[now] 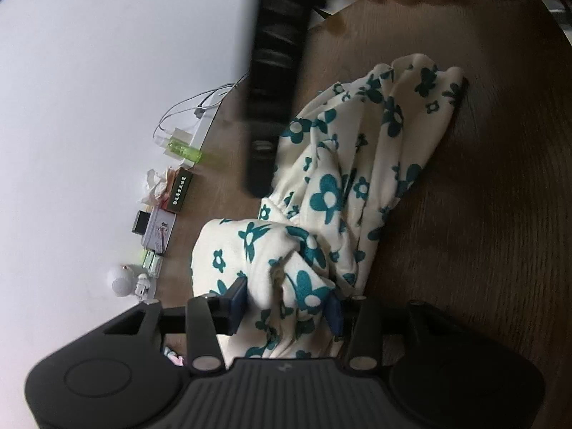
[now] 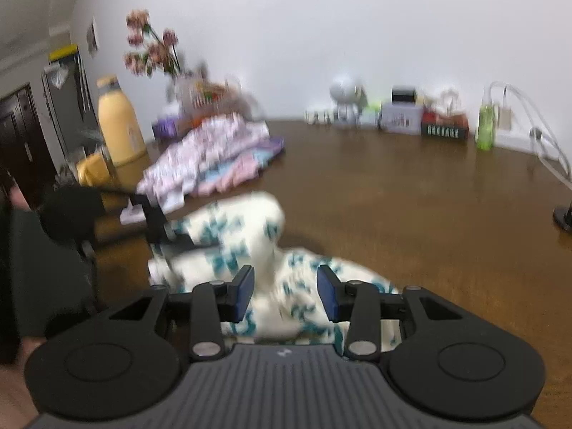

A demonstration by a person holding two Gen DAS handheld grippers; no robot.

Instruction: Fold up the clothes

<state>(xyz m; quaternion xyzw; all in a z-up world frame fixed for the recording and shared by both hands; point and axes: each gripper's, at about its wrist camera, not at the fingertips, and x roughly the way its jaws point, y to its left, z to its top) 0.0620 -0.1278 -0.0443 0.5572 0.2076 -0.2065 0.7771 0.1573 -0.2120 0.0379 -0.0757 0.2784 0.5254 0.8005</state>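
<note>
The wooden table (image 2: 411,193) carried everything, its middle bare, presumably kept free as folding room. Against the far wall ran a row of small boxes and bottles (image 2: 422,121), pushed back out of the way, and toward the left edge lay a pile of pastel clothes (image 2: 214,153) — whether folded or waiting, the blur hid.

The cream garment with teal flowers (image 1: 339,186) lay bunched and creased on the table, not folded flat. The left gripper (image 1: 287,304) was pinching a thick wad of that cloth between its blue pads, likely to lift or drag an edge. The right gripper (image 2: 286,293) stood with its jaws spread apart, the flowered cloth lying under and between them — the motion blur left it unclear whether the pads touched the fabric.
</note>
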